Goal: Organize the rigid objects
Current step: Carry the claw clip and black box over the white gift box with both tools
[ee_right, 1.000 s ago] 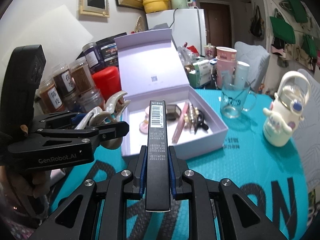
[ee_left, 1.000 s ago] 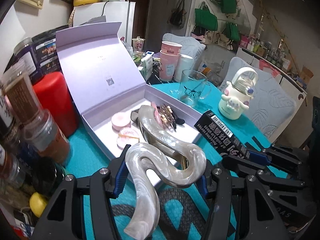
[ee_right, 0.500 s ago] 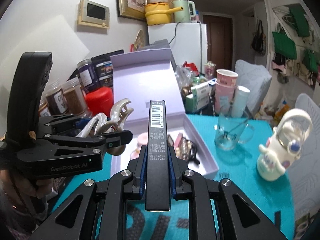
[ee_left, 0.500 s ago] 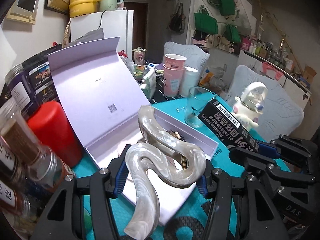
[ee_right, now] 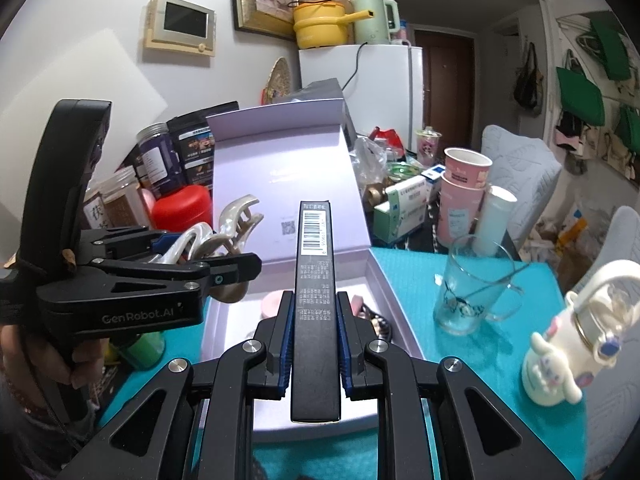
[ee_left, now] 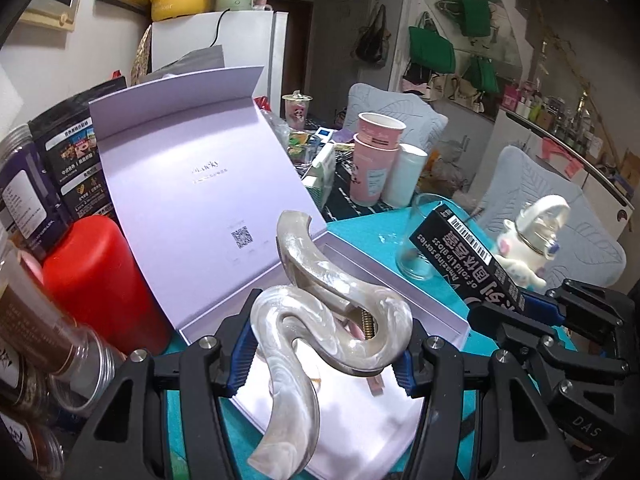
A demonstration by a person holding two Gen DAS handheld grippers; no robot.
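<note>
The left gripper (ee_left: 326, 354) is clamped on a pearly white hair claw (ee_left: 320, 320), its blue pads pressing the clip's curved handles from both sides. The clip is held in the air above the open lilac box (ee_left: 200, 208), over the box's near end. Seen from the right wrist, the same left gripper (ee_right: 224, 268) carries the hair claw (ee_right: 224, 232) to the left of the box (ee_right: 280, 168), the clip's teeth pointing up and away, and a hand (ee_right: 52, 356) grips the black handle below it.

The right gripper (ee_right: 314, 336) is closed narrowly on a slim black carton (ee_right: 314, 280) with a barcode near its far end. The carton lies lengthwise between the pads and sticks out forward over the box's tray. From the left wrist the right gripper (ee_left: 532, 312) shows to the right of the box, and the black carton (ee_left: 468, 256) slants up from it, white print along its side.

The box stands on a teal table cover (ee_right: 412, 276) with its lid raised upright at the back. Inside the tray lie a pink round item (ee_right: 274, 304) and some dark hair accessories (ee_right: 376, 320), partly hidden by the carton and gripper.

To the right of the box stand a clear glass mug (ee_right: 468, 284) and, further right, a white cartoon-dog bottle (ee_right: 576, 344). Behind the mug are stacked pink paper cups (ee_right: 464, 196). To the left of the box sit a red canister (ee_left: 96, 280) and several jars (ee_left: 40, 320) with brown contents.
</note>
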